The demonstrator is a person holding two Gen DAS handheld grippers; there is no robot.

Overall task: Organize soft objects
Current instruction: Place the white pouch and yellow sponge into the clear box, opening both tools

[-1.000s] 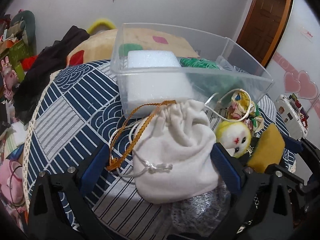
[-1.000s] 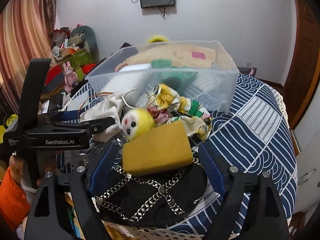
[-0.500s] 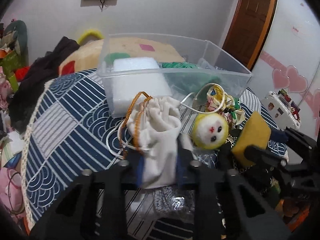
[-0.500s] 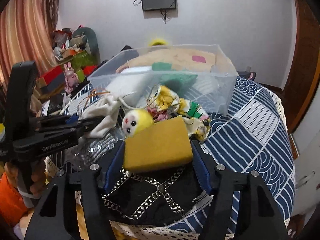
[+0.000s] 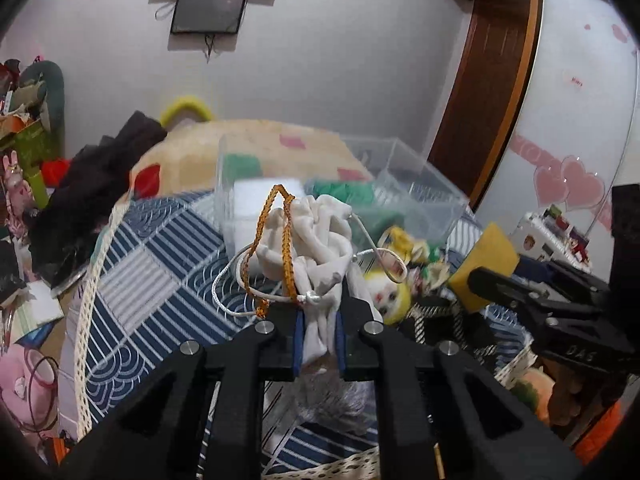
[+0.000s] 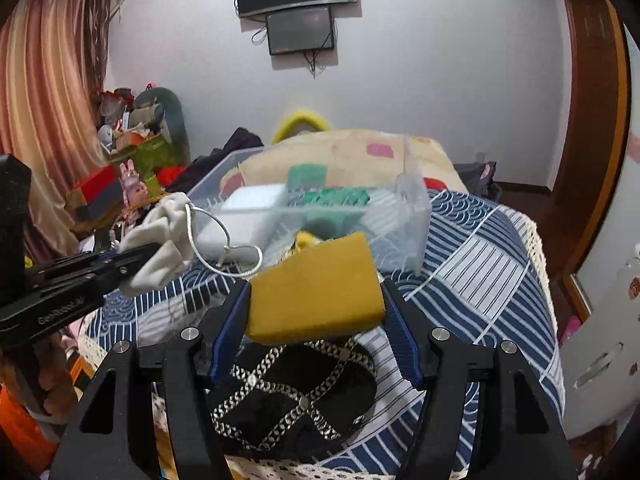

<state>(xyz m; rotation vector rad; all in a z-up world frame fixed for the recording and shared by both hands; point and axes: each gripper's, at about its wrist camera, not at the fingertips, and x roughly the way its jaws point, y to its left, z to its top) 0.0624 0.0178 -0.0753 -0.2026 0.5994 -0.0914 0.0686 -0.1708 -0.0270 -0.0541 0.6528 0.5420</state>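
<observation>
My left gripper [image 5: 319, 332] is shut on a white drawstring pouch [image 5: 308, 240] with orange and white cords, held above the blue patterned table. It also shows in the right wrist view [image 6: 160, 236]. My right gripper [image 6: 316, 320] is shut on a yellow sponge [image 6: 316, 288], lifted off the table; the sponge shows in the left wrist view [image 5: 486, 262]. A clear plastic bin [image 6: 412, 216] holds a white foam block [image 6: 248, 208] and green items [image 6: 336, 196]. A yellow plush doll [image 5: 390, 294] lies in front of the bin.
A black pouch with silver chain pattern [image 6: 296, 396] lies under my right gripper. A floral fabric item [image 5: 424, 256] sits by the doll. A silver mesh item [image 5: 332, 396] lies beneath my left gripper. A bed with a cushion [image 6: 344, 152] stands behind the table.
Both grippers closed on their objects and lifted them: the left raised the white pouch, the right raised the yellow sponge, both toward the bin.
</observation>
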